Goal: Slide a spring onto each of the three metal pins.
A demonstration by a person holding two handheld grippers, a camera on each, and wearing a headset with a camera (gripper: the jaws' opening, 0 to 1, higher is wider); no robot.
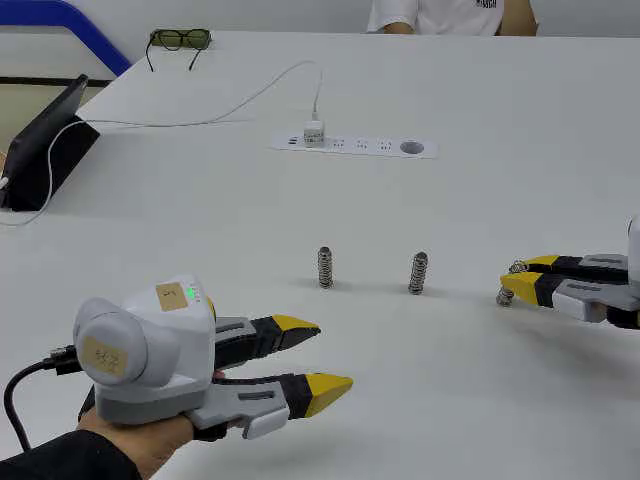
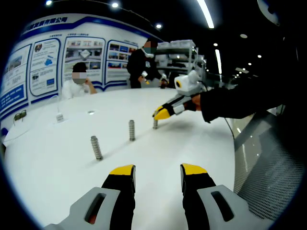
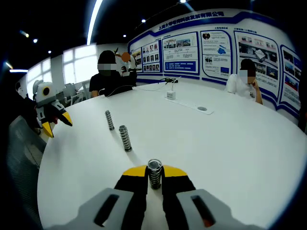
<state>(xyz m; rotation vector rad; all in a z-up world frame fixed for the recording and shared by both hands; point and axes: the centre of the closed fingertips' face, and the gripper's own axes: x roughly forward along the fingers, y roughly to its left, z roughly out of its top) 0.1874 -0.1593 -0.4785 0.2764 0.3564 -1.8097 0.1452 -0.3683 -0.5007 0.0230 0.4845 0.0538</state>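
Before left tool (image 1: 332, 355): bare table (image 1: 150, 230) is lying open.
Mid-table: left pin (image 1: 325, 267) and right pin (image 1: 418, 272) are standing upright, apart.
Beyond: power strip (image 1: 355, 146) is lying across.

A large white table (image 1: 500, 130) in a dim room, blue-trimmed poster panels (image 3: 218, 48) lining one side, bright windows (image 3: 81, 60), strip lights (image 2: 205, 13) overhead.

Shiny metal springs (image 1: 325, 266), matt white table (image 1: 300, 220)

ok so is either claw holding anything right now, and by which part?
Right claw is shut on a spring, pinching its coils side-on between the yellow tips, with the top end showing above them. Left claw is open and holds nothing.
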